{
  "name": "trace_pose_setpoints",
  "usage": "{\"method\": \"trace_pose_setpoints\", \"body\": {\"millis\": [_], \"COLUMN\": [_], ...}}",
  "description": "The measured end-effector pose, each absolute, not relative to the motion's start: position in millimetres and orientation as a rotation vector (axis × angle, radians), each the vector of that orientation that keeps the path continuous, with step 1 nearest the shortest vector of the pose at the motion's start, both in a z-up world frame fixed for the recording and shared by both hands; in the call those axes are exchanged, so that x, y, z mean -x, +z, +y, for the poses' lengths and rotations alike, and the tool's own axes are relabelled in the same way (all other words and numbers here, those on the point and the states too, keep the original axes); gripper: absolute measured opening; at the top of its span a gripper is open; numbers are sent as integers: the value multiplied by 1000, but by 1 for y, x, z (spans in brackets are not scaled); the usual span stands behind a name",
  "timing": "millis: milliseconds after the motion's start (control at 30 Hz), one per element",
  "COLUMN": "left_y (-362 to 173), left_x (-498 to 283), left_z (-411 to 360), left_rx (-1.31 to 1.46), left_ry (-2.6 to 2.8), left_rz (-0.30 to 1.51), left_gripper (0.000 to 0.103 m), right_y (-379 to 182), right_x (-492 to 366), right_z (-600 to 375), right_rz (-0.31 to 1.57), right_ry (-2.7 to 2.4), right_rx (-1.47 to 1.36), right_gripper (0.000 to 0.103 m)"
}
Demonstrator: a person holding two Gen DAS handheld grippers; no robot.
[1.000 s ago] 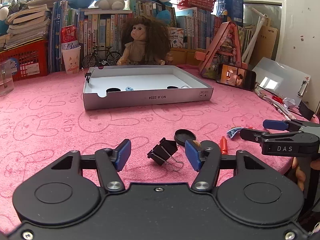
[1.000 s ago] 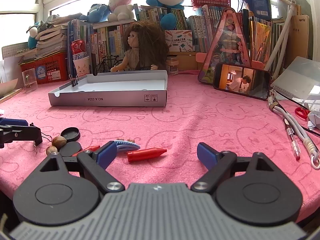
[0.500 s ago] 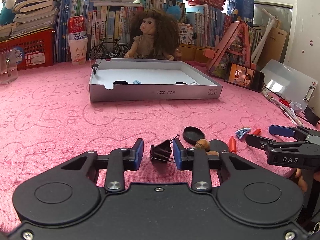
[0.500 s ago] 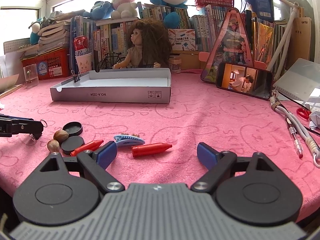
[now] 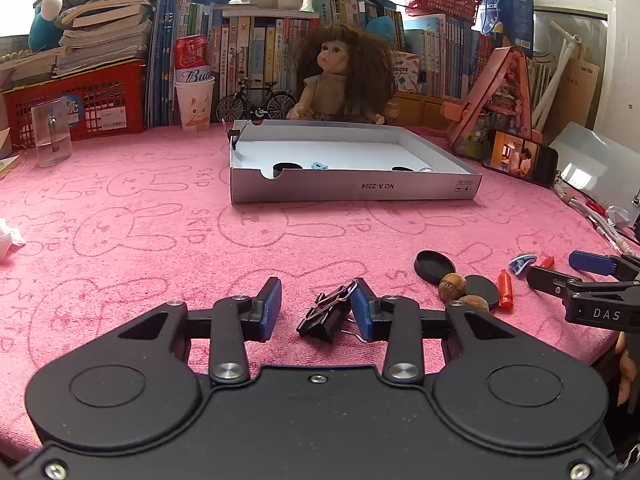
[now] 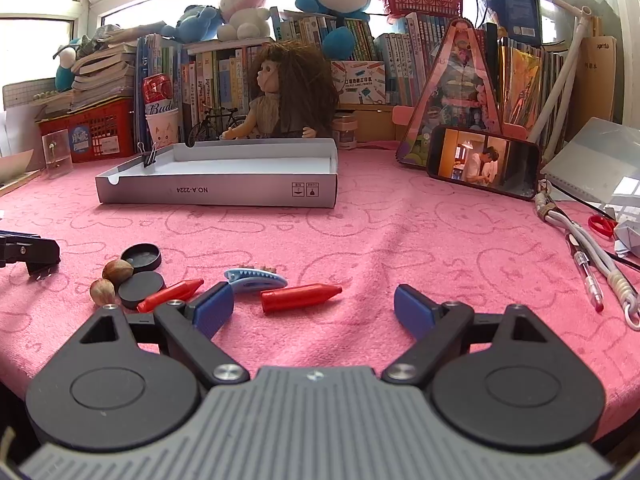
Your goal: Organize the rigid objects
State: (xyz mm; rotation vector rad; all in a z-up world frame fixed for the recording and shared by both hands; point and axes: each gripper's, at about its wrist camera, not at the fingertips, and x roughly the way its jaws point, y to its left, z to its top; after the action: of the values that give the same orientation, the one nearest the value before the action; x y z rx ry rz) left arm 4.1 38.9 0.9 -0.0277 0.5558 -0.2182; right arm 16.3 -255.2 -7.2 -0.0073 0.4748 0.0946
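While the left wrist view has the most going on, it's a bit awkward: the left gripper has the small black metal binder clip between its blue fingers. They've just been easing apart again after squeezing in, and right now only the right-hand pad touches the clip, with a clear gap on the other side, so I wouldn't call it gripped. The clip sits on the pink bunny-print cloth of the worktop, near its front edge, tipped over with its wire handles sticking up. It's light, stiff and slick, so I reckon it'll skate or twist unless pinched square across the flat black body, not the springy wire loops. The gripper tilts gently down at it. The grey cardboard box lid sits further back, towards the middle.

Over in the right wrist view, the right gripper hangs low over the front edge, angled slightly down, fingers spread wide with nothing between them. A red plastic crayon lies just ahead on the cloth.
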Motion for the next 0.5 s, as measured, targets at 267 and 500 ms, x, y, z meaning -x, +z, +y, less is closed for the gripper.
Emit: {"method": "trace_pose_setpoints", "body": {"millis": [267, 500], "left_y": [3, -2], "left_x": [3, 10], "left_z": [35, 37], "left_rx": [50, 6], "left_ry": [-214, -191], "left_rz": [547, 571], "left_gripper": [44, 45], "right_y": [-10, -10], "right_x": [-14, -14], "right_z": [-250, -254], "right_rz": [450, 446], "right_ry": [70, 66], "right_rx": [27, 16], "right_gripper": [93, 93]}}
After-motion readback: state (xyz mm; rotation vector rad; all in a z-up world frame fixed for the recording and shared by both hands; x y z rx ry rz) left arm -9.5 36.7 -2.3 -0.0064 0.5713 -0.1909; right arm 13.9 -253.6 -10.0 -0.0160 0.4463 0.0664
